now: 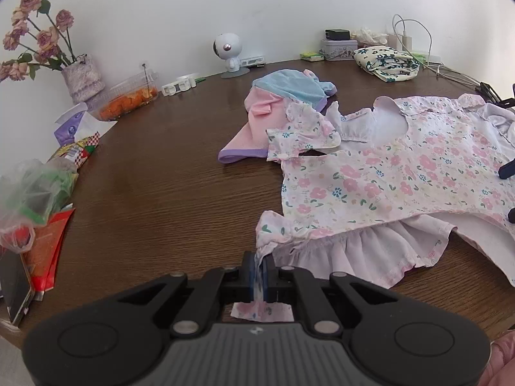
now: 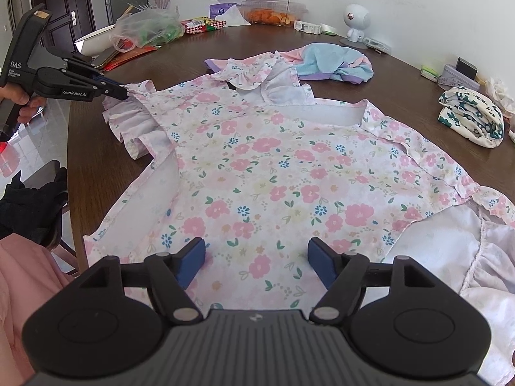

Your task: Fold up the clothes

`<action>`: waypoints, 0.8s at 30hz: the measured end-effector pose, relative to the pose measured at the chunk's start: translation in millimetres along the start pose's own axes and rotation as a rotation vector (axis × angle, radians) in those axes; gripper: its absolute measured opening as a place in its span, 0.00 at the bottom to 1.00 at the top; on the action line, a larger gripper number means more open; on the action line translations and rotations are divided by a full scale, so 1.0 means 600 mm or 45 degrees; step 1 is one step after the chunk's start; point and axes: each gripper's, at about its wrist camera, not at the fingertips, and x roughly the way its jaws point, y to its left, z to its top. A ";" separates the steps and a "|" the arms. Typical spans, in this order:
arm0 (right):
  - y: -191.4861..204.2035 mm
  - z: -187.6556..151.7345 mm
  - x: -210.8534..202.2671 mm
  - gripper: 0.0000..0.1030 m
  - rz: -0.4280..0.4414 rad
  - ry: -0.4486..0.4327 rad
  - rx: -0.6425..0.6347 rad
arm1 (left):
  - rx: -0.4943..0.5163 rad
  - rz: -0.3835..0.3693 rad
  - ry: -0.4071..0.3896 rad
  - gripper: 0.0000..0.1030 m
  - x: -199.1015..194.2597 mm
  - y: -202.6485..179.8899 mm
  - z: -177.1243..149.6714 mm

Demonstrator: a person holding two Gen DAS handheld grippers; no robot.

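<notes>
A white garment printed with pink flowers (image 1: 386, 177) (image 2: 273, 173) lies spread flat on the brown wooden table (image 1: 161, 177). My left gripper (image 1: 259, 265) is shut on the garment's ruffled corner, and a strip of cloth sticks out behind the pads. In the right wrist view the same gripper (image 2: 124, 91) pinches that ruffle at the garment's far left edge, held by a person's hand (image 2: 19, 96). My right gripper (image 2: 256, 257) hovers open over the garment's near part, its blue pads (image 2: 193, 262) wide apart and closed on nothing.
A pink and blue garment heap (image 1: 283, 96) (image 2: 331, 61) lies beyond the floral one. A folded dark-flowered cloth (image 1: 386, 61) (image 2: 473, 119) sits far right. A flower vase (image 1: 82, 77), food box (image 1: 128, 99), bags (image 1: 32, 193), white camera figure (image 1: 230, 51) and cables (image 1: 450, 70) line the table's edges.
</notes>
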 end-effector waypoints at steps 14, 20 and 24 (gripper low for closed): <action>0.005 -0.003 0.002 0.79 0.007 -0.008 -0.011 | -0.098 -0.031 0.025 0.44 -0.012 0.003 -0.030; 0.004 -0.004 0.002 0.79 0.008 -0.012 -0.012 | -0.150 -0.068 0.029 0.05 -0.004 0.006 -0.033; 0.004 -0.005 0.002 0.79 0.010 -0.014 -0.015 | -0.112 -0.010 0.009 0.03 -0.008 0.005 -0.030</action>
